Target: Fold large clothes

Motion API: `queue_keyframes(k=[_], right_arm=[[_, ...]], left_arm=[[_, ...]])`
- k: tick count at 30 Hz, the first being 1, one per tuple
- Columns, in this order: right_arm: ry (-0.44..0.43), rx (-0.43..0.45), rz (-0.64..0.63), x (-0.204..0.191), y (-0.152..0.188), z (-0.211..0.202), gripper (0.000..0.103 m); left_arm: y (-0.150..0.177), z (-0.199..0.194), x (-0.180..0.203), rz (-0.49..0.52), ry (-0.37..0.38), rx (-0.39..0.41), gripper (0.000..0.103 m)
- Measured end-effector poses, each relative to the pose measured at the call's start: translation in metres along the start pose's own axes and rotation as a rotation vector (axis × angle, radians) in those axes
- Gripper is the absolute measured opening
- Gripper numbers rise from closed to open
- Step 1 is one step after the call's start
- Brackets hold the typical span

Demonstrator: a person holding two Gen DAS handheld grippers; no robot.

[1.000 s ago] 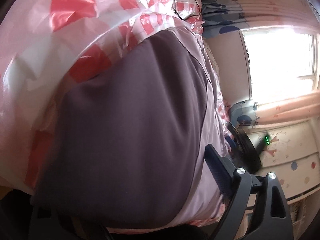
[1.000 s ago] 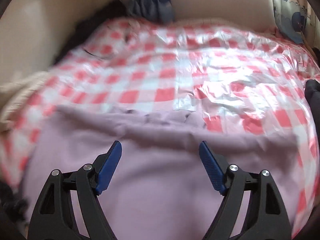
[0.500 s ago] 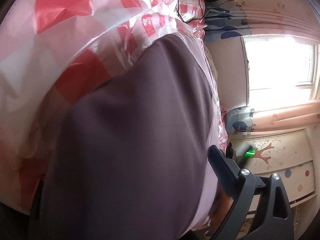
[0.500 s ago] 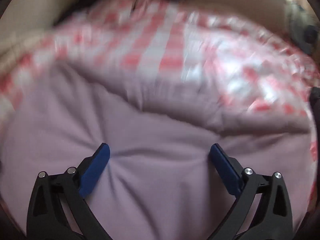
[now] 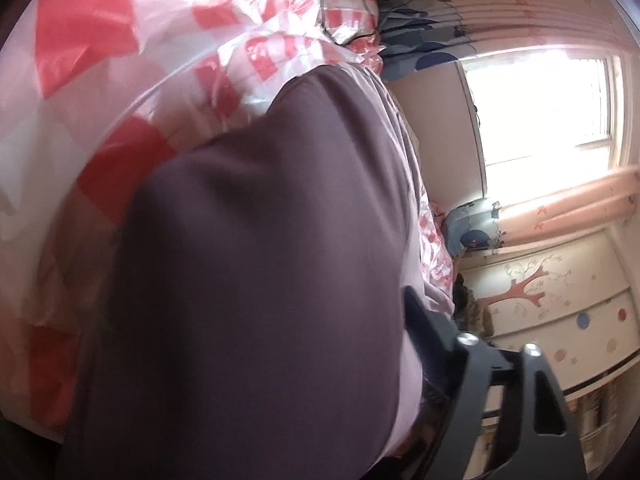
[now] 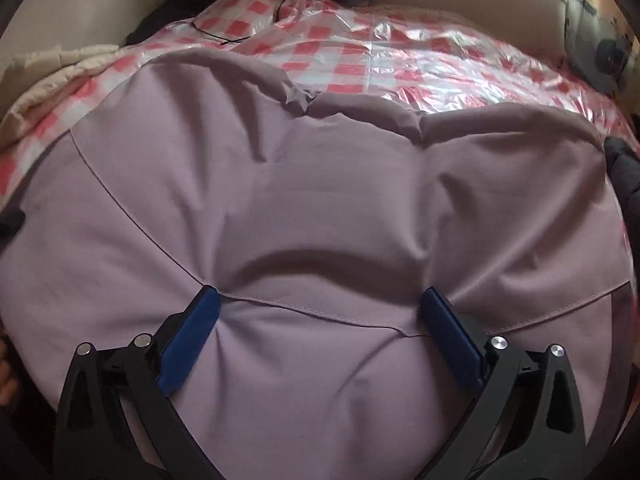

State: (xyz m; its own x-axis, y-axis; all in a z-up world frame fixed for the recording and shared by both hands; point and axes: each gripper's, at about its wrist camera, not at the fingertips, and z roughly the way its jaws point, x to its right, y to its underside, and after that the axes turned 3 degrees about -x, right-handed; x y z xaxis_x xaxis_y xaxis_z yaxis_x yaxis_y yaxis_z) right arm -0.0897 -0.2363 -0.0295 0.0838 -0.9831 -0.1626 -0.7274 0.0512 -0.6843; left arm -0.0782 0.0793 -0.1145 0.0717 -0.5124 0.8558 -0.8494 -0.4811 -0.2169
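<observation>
a: starting nearest, what is the right gripper doing?

b: its jaws are standing wide apart, both blue pads pressing down into the lilac garment, straddling a stitched seam that is running across between them. nothing is being pinched.

a: and the left gripper?

b: only one finger is showing; the cloth is draping over the rest, so i cannot tell whether it is closed on anything.

a: how to do this step well?

b: i'm judging it as flattening a fold. i'd be keeping the pads level, pushing evenly and sliding outward from the seam so the puckers are being chased to the edges, not bunched under the tips.

a: where is the garment lying?

b: it is spreading over the bed's red-and-white checked plastic sheet, close to the near edge. its long axis is seeming to run left to right across the right wrist view, the far edge rumpled toward the headboard side. which end is the collar, i cannot tell.

a: farther off?

b: a thin black cable is lying on the sheet, well apart from the garment.
</observation>
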Motion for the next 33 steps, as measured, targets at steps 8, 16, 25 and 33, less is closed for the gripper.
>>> queue_keyframes(k=[8, 16, 25, 33], right_arm=[[0.031, 0.029, -0.071, -0.027, 0.027, -0.01, 0.097], [0.05, 0.043, -0.083, -0.041, 0.04, -0.026, 0.097], [0.07, 0.019, -0.103, -0.034, 0.056, -0.028, 0.097], [0.053, 0.068, -0.115, -0.032, 0.07, -0.028, 0.097]], left_arm=[[0.007, -0.005, -0.006, 0.011, 0.015, 0.0, 0.062], [0.008, -0.006, -0.006, 0.015, 0.018, 0.008, 0.056], [0.012, -0.008, 0.009, 0.076, -0.005, 0.033, 0.054], [0.02, -0.015, 0.028, 0.161, -0.059, 0.065, 0.046]])
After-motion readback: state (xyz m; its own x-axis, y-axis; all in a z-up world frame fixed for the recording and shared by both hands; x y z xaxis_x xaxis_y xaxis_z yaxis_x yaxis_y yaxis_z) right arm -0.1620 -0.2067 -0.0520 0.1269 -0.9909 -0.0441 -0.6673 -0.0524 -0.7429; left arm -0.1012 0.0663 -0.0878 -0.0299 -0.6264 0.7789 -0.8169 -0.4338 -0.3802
